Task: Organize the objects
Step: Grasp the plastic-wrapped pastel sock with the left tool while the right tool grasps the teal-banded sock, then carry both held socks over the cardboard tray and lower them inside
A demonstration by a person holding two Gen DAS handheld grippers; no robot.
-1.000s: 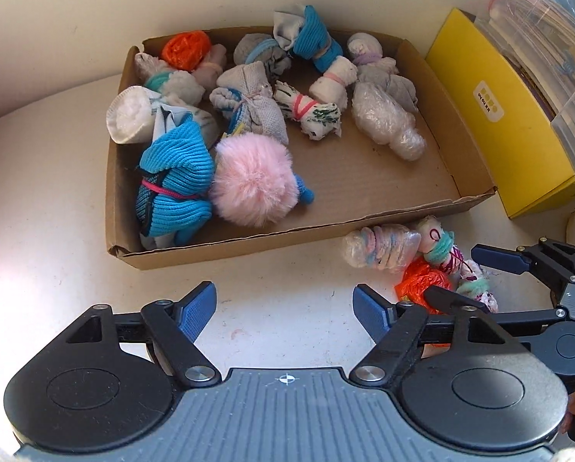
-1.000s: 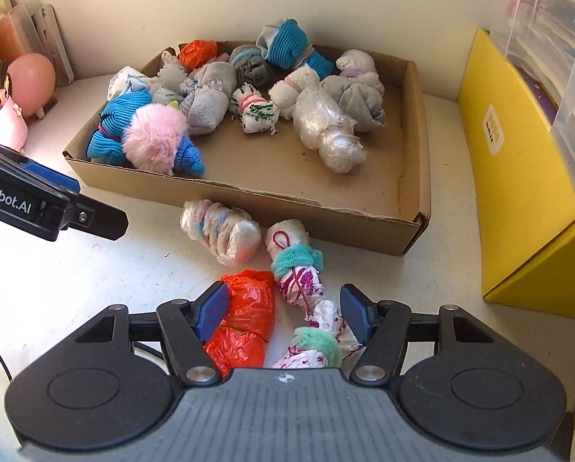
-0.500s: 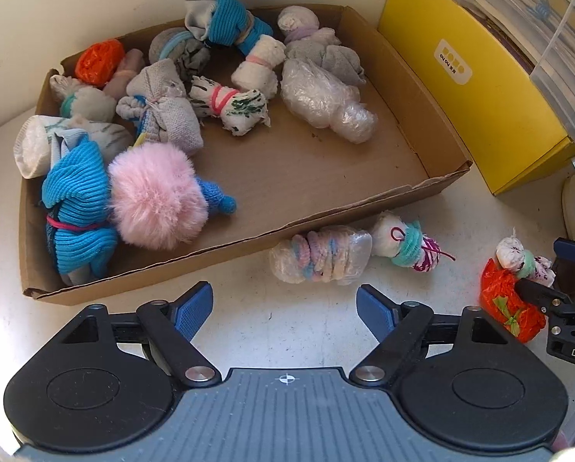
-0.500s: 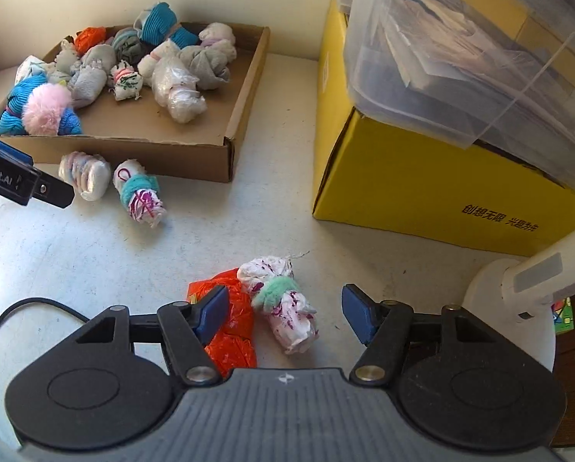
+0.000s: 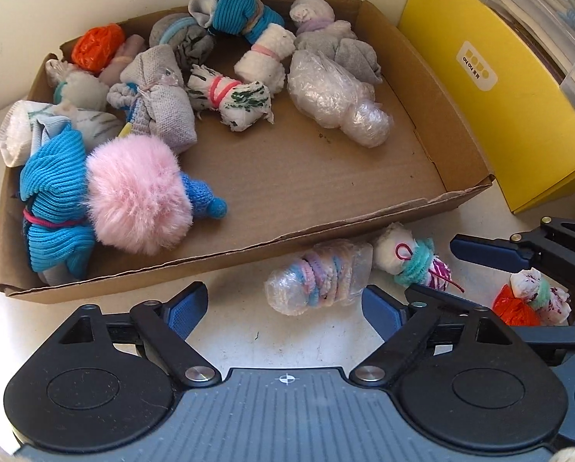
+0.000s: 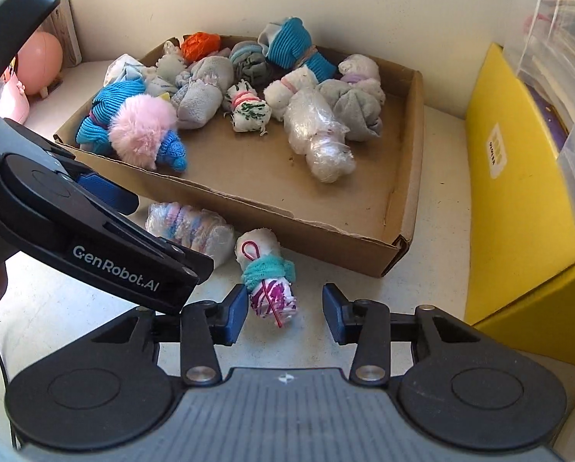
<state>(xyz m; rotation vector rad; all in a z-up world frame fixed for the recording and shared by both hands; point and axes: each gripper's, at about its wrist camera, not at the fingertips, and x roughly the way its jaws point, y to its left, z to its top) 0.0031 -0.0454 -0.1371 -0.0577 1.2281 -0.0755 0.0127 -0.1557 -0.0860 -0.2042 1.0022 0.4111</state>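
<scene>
A cardboard tray (image 5: pixel 433 208) holds several rolled sock bundles, among them a pink fluffy one (image 5: pixel 137 192). On the table in front of it lie a plastic-wrapped pastel bundle (image 5: pixel 318 283) and a white bundle with a teal band (image 6: pixel 268 277). My left gripper (image 5: pixel 283 310) hovers over the pastel bundle, jaws opening wide, pads clear of it. My right gripper (image 6: pixel 283 313) straddles the near end of the teal-banded bundle, jaws closing, with a gap still at the right pad. An orange bundle (image 5: pixel 516 310) and a white-and-magenta one (image 5: pixel 541 296) lie behind the right gripper.
A yellow box (image 6: pixel 518 200) stands right of the tray with clear plastic bins (image 6: pixel 557 38) stacked on it. A pink round toy (image 6: pixel 41 57) sits at the far left by the wall. The two grippers are close together, the left one (image 6: pixel 94 238) crossing the right wrist view.
The right gripper swung away right with the orange and white-and-magenta bundles, left them there, and came back to the teal-banded bundle, jaws narrower. The left gripper sank toward the pastel bundle, jaws wider.
</scene>
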